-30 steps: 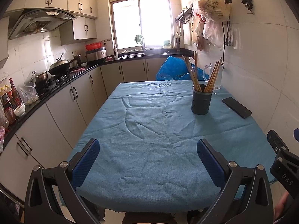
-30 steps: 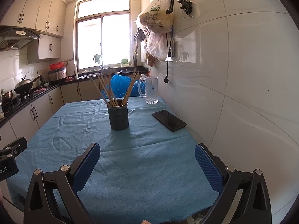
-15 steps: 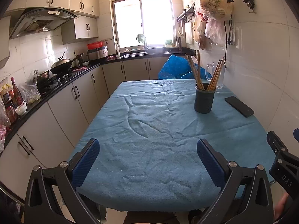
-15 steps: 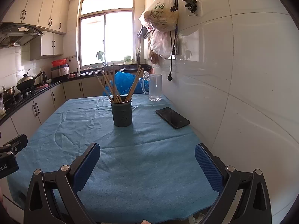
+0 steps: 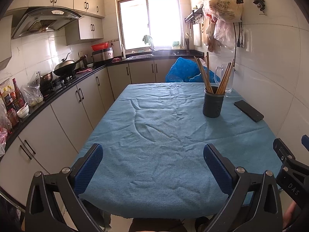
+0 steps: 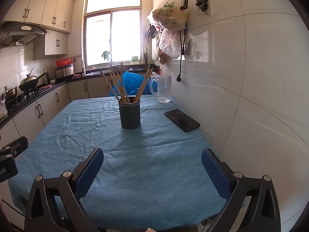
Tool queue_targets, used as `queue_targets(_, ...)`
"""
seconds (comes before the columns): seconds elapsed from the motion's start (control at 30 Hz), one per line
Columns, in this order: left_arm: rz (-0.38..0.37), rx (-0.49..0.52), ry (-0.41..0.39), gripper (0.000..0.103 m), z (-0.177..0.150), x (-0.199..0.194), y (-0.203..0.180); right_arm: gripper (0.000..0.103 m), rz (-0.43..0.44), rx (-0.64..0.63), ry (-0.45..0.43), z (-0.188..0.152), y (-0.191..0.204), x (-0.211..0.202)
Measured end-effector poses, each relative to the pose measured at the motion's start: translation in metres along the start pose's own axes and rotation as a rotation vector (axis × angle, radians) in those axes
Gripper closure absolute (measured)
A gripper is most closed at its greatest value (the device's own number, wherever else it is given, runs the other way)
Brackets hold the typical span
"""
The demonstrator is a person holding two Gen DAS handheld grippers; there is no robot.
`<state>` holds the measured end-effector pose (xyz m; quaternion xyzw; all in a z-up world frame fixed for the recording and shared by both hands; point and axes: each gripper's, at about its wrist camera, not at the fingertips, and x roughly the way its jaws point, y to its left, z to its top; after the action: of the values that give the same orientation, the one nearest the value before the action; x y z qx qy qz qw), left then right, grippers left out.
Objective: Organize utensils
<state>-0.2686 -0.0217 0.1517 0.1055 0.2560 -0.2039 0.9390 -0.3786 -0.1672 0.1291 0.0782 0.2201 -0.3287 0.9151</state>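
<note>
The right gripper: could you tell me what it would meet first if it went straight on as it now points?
Probably the dark cylindrical chopstick holder; the open right gripper faces it across bare blue tablecloth, though depth is uncertain.

both grippers drawn back, holder [image 6: 129,113] farther

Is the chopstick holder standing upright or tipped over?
Upright: the dark holder sits flat on the blue tablecloth, chopsticks fanning out of its top.

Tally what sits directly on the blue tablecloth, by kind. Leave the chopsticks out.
dark utensil holder: 1
black phone: 1
clear glass mug: 1
Total: 3
</note>
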Motion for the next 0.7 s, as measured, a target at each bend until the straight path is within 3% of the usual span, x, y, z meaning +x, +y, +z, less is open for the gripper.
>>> queue_targets(0.7,0.0,-0.002,0.002,0.0,-0.0001,0.0002,0.0002,0.0,0.007,-0.009,0.01,-0.0017,0.0028,0.0013)
